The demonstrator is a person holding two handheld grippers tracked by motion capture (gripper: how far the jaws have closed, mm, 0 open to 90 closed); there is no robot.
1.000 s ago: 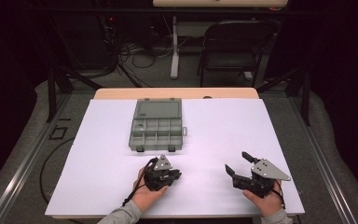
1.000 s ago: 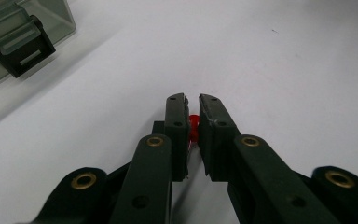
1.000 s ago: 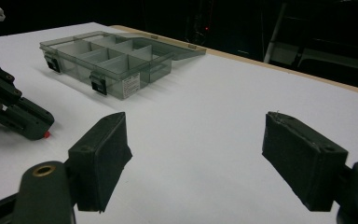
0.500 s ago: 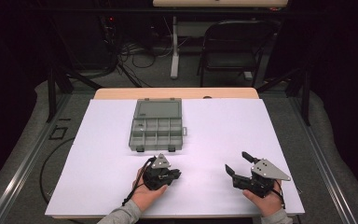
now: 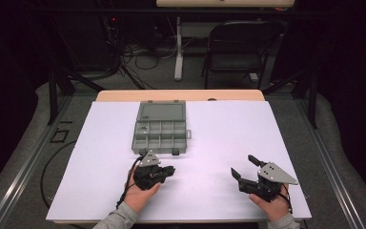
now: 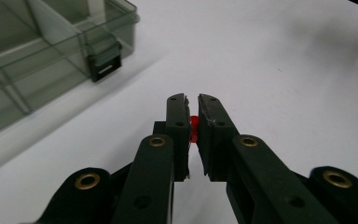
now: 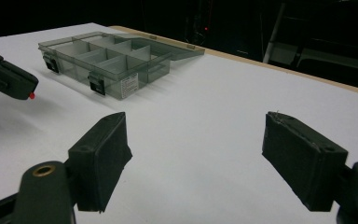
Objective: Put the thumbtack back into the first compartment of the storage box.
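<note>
A small red piece (image 6: 194,128) is pinched between the two black jaws of my left gripper (image 6: 192,100), which is shut on it just above the white table. From above, my left gripper (image 5: 171,169) hangs in front of the grey compartment box (image 5: 162,129), whose lid lies open and flat behind it. The box's front latch (image 6: 105,65) is near the left jaws. My right gripper (image 5: 243,166) rests near the table's front right, jaws wide open with nothing between them (image 7: 196,123). It looks across at the left gripper (image 7: 28,88) and its red piece (image 7: 31,96).
The white sheet (image 5: 228,129) covers the table, with a wooden edge (image 5: 181,95) at the far side. The box (image 7: 107,60) has several divided compartments. A chair (image 5: 240,47) and cables stand on the dark floor beyond the table.
My left gripper has lifted slightly and shifted toward the box, still closed on the red piece. The right gripper has stayed where it was.
</note>
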